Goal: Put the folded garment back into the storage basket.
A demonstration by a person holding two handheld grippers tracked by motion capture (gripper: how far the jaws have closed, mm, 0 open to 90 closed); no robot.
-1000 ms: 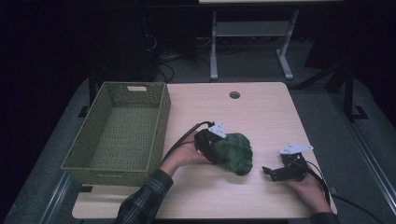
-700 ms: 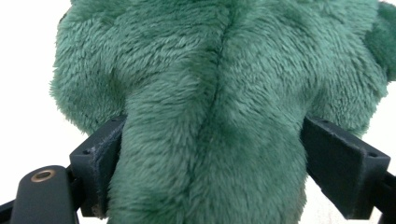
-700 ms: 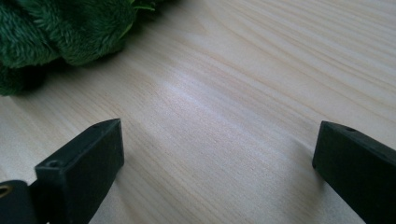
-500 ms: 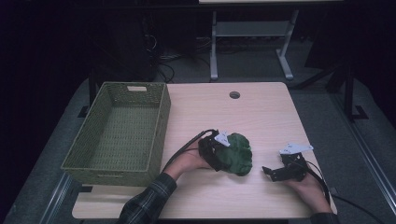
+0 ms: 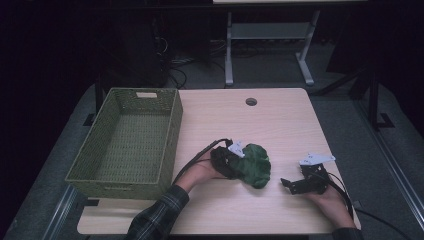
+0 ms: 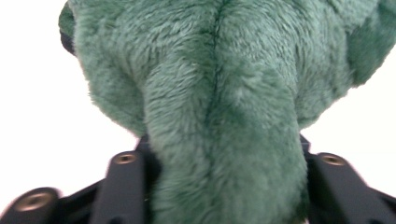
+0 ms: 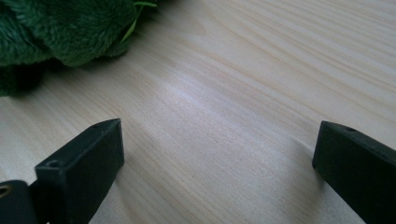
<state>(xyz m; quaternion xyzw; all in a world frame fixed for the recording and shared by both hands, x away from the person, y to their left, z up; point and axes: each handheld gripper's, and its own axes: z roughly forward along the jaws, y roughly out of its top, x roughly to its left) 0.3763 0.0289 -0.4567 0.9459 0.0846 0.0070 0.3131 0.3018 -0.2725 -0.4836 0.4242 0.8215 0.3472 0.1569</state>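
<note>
A green plush toy (image 5: 256, 169) lies on the wooden table (image 5: 285, 120), near the front and a little right of the middle. My left gripper (image 5: 236, 162) comes at it from the left. Its jaws have just been closing, and in the left gripper view the fur (image 6: 224, 107) bulges between the two black jaws, which pinch it, so my left gripper (image 6: 224, 186) is shut on the toy. My right gripper (image 5: 288, 184) rests on the table to the right of the toy. It is open (image 7: 219, 140) over bare wood, with the toy (image 7: 56, 32) just beyond.
A green woven basket (image 5: 172, 131) stands on the left side of the table and holds nothing. A round cable hole (image 5: 251, 101) sits near the far edge. Beyond the table are a dark floor, cables and a metal stand (image 5: 270, 30).
The left gripper has pushed a little to the right into the plush toy and its jaws have closed on it. The right hand and gripper have not moved.
</note>
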